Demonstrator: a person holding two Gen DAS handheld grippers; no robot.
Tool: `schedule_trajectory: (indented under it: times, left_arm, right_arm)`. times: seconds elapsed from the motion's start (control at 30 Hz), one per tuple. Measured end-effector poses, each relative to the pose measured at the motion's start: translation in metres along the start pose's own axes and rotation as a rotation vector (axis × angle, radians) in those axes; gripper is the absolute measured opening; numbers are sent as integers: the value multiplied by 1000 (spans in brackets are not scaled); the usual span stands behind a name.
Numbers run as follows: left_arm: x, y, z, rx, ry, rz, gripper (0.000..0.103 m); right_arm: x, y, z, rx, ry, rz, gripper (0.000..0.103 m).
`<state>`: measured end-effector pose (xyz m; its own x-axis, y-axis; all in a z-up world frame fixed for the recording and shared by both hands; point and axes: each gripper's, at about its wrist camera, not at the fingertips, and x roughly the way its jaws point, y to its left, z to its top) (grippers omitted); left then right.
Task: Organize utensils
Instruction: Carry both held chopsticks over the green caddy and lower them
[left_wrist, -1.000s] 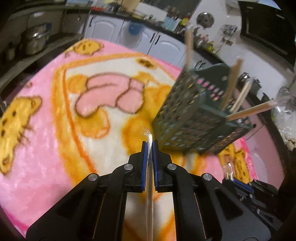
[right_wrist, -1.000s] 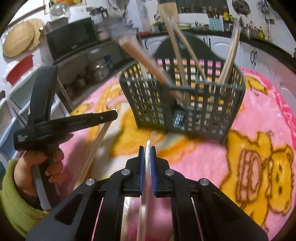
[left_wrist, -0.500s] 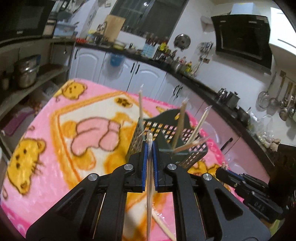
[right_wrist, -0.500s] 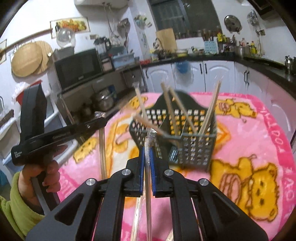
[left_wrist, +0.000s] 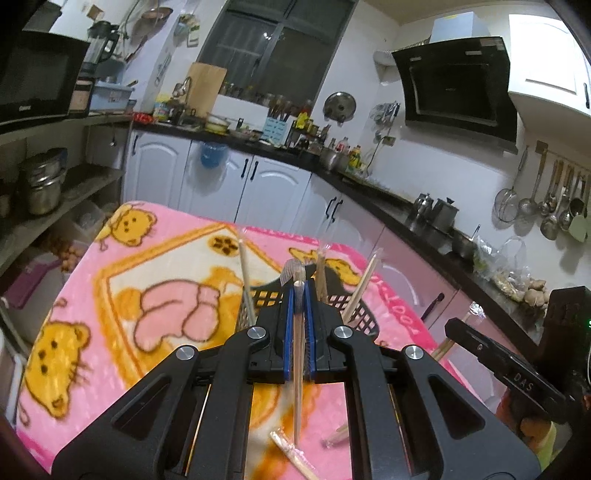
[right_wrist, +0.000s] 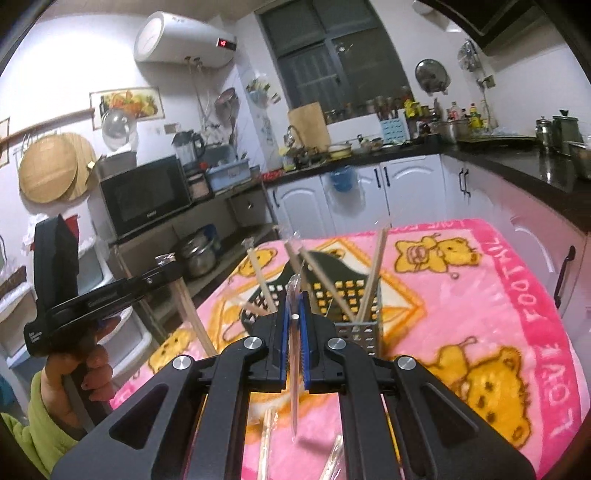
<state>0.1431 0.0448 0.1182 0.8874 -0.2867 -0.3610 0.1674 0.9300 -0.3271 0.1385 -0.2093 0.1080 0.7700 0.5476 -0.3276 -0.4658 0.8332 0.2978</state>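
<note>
Pink blanket (right_wrist: 461, 295): four upright chopsticks (right_wrist: 373, 275) (basketed).

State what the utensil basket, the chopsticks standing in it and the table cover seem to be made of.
Utensil basket: dark moulded plastic, matte, judging by its square-holed grid walls. Chopsticks: pale bare wood or bamboo, some in clear wrappers. Table cover: plush pink fleece with a fuzzy nap and printed bears.

Upright chopsticks (right_wrist: 373, 275) crowd the basket (right_wrist: 332, 291) opening

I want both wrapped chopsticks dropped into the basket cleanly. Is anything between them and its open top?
Partly. Each gripper, left gripper and right gripper, clamps wrapped chopsticks. The basket already holds several leaning chopsticks crossing its opening; gaps remain between them.
</note>
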Motion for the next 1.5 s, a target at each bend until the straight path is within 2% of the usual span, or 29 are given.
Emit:
schedule_trajectory:
  times: [0.67,1.17,1.5]
  left_arm:
    - [-9,-2,40,28,-111,36,3]
    - [-13,-17,73,65,-200,30,3]
    - [2,-26,87,81,-214,20,3]
  right_arm:
    - [-26,-14,41,19,-146,-64,6]
    - [-31,-8,83,6,-260,-55,6]
    - [-24,-5,104,-9,-306,-49,6]
